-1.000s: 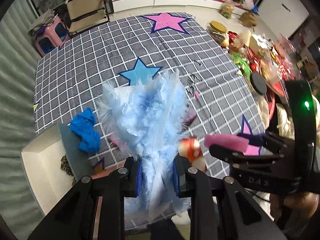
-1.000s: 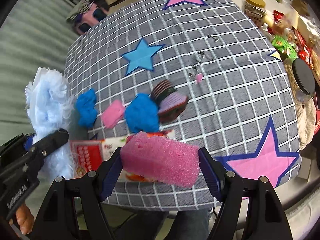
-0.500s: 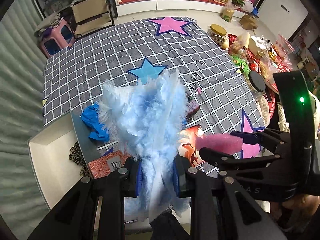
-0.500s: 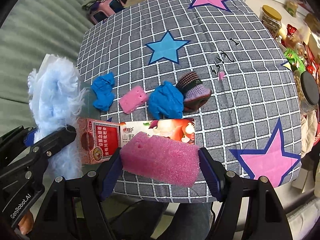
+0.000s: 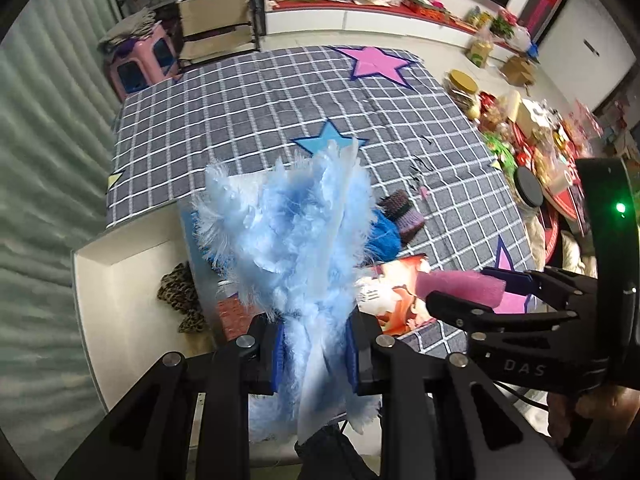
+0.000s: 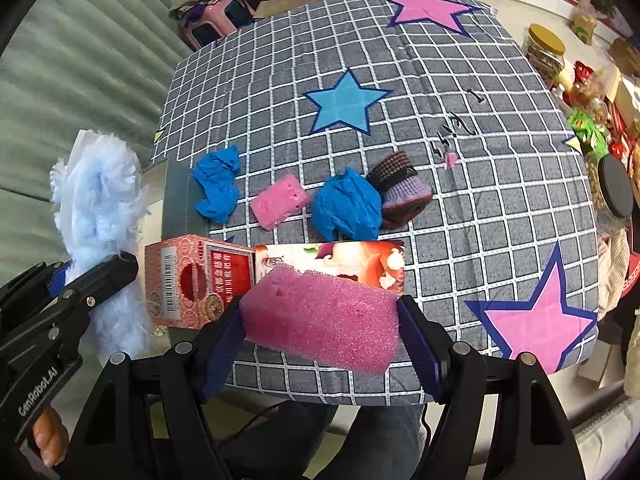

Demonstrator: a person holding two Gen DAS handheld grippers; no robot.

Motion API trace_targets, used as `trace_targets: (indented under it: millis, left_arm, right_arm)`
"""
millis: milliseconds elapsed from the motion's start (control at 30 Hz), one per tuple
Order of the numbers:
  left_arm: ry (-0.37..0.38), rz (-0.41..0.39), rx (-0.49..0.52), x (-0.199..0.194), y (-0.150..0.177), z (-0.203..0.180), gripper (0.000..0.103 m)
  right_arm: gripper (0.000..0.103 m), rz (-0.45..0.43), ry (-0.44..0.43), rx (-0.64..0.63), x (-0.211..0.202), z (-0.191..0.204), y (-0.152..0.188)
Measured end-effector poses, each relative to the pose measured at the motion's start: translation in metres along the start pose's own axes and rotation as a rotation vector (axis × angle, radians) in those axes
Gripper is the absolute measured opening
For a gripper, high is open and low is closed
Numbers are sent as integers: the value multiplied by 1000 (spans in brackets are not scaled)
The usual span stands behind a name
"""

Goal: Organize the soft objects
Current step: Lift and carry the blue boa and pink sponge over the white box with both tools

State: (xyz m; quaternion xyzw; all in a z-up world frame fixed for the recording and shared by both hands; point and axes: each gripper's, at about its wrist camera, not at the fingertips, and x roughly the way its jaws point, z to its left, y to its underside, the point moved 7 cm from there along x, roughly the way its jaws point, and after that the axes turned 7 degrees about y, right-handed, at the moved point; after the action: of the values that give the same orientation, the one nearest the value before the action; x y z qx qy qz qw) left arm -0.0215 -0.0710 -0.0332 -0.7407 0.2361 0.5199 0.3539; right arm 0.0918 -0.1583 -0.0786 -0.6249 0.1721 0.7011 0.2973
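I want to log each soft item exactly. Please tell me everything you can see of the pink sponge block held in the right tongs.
The pink sponge block is a roughly rectangular piece of bright pink, open-pored foam with a few small pits and a ragged upper edge. The right tongs clamp it at both short ends, blue pads pressing in. It hangs slightly tilted, lifted above the near edge of the checked cloth, in front of a printed carton. Nothing else touches it.
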Motion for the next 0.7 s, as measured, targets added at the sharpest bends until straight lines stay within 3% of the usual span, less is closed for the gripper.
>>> trace_targets:
  millis: [700]
  left_arm:
    - [-90, -70, -255, -35, 40, 103, 26]
  right_arm:
    - [75, -98, 13, -258, -28, 86, -19]
